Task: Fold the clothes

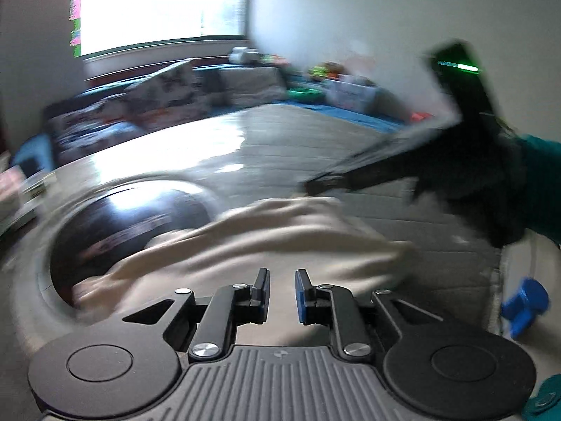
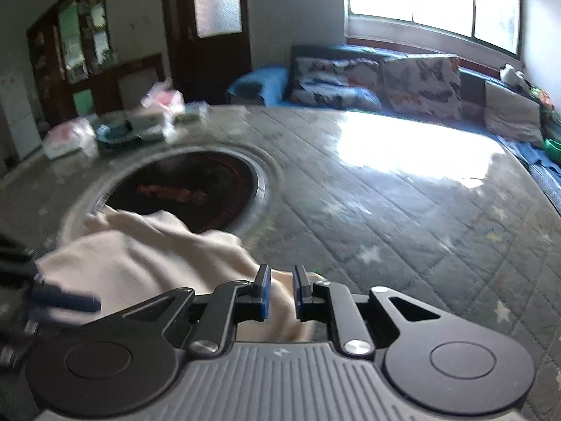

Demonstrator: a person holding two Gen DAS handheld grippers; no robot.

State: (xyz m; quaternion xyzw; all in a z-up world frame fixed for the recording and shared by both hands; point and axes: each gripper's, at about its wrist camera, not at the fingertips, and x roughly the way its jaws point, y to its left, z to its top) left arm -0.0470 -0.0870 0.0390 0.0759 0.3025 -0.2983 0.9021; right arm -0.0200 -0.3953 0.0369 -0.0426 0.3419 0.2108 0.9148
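Note:
A cream garment (image 1: 245,245) lies bunched on the quilted table cover, partly over the rim of a dark round inset. My left gripper (image 1: 282,293) hovers just above its near edge, jaws a little apart with cloth showing in the gap. The right gripper's body (image 1: 403,161) shows blurred at the right in the left wrist view. In the right wrist view the garment (image 2: 140,263) lies left of centre. My right gripper (image 2: 282,289) has its jaws a little apart with a fold of the cream cloth between them. The left gripper (image 2: 63,301) is a blur at the left.
A dark round inset (image 2: 189,189) sits in the table (image 2: 385,210). Bags and small boxes (image 2: 115,126) lie at the table's far left. A sofa with patterned cushions (image 2: 378,77) stands under the window behind. Toys and boxes (image 1: 336,84) lie at the far right.

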